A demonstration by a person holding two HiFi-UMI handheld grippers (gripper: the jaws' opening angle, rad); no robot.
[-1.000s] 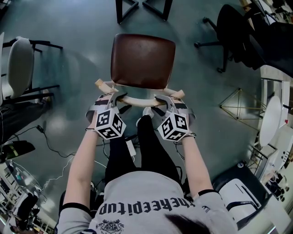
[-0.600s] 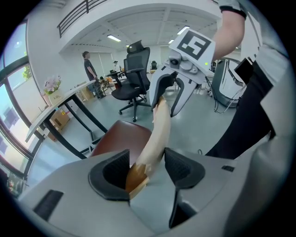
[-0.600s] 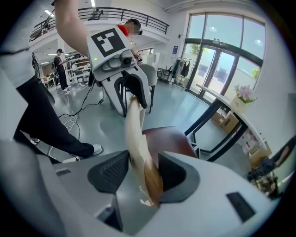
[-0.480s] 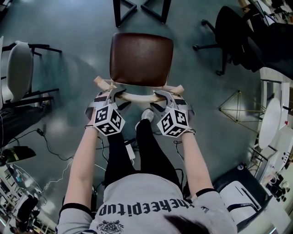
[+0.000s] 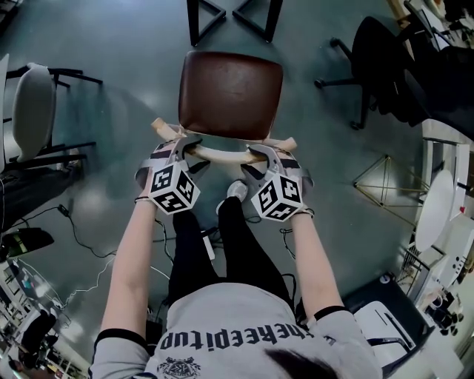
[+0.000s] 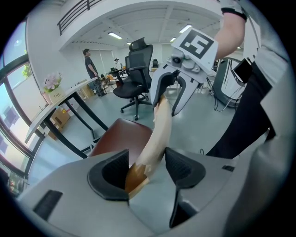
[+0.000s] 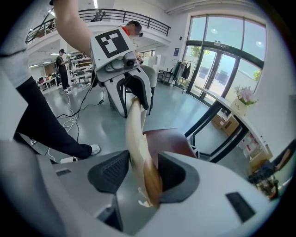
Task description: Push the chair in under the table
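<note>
My left tongs [image 5: 185, 148] straddle the left end of the pale backrest rail [image 5: 222, 155]. Their jaws are opening, and the wood lies against one pad only. The chair [image 5: 230, 94] stands on the grey floor [image 5: 126, 104], its brown seat just short of the table's black legs [image 5: 198, 16]. My right tongs [image 5: 261, 154] sit slack over the rail's right end, unclamped.

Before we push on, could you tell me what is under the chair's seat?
The brown seat hides its own legs and the floor beneath. Only the table's black legs show beyond it.
</note>
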